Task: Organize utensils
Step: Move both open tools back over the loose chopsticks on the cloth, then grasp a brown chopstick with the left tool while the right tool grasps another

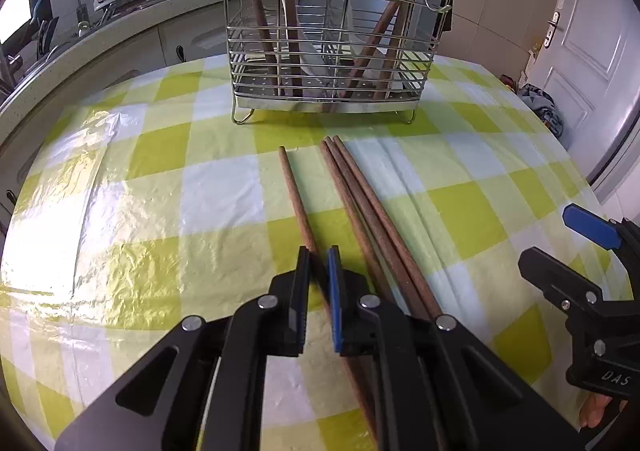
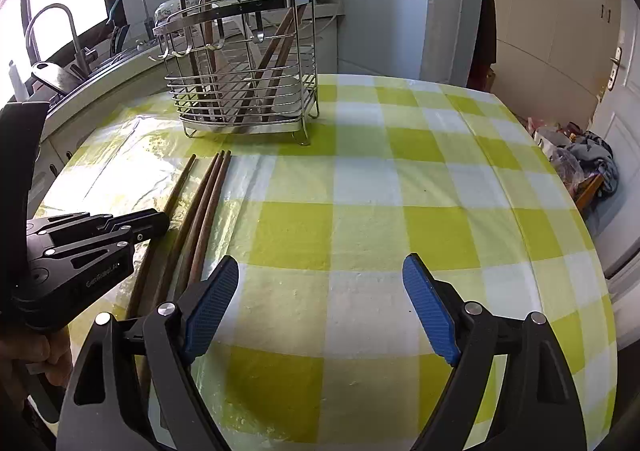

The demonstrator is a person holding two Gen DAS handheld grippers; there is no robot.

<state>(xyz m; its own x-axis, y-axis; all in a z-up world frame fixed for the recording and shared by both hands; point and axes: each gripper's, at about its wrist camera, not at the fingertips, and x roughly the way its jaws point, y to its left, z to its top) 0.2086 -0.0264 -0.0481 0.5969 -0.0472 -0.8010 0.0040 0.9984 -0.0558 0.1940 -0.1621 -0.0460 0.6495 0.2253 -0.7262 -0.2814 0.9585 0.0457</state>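
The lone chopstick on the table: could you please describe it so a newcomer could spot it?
Start at the wire utensil rack on the checked tablecloth. In front lie three chopsticks bunched together; the lone chopstick lies apart, left of them, clamped by the left gripper.

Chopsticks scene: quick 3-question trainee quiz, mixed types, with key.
1. True or false: the left hand-held gripper is shut on the lone chopstick.
2. How many chopsticks lie in the bundle beside it?
3. The right hand-held gripper is: A) open, empty B) shut on a chopstick C) inside the rack

Key: 1 true; 2 three; 3 A
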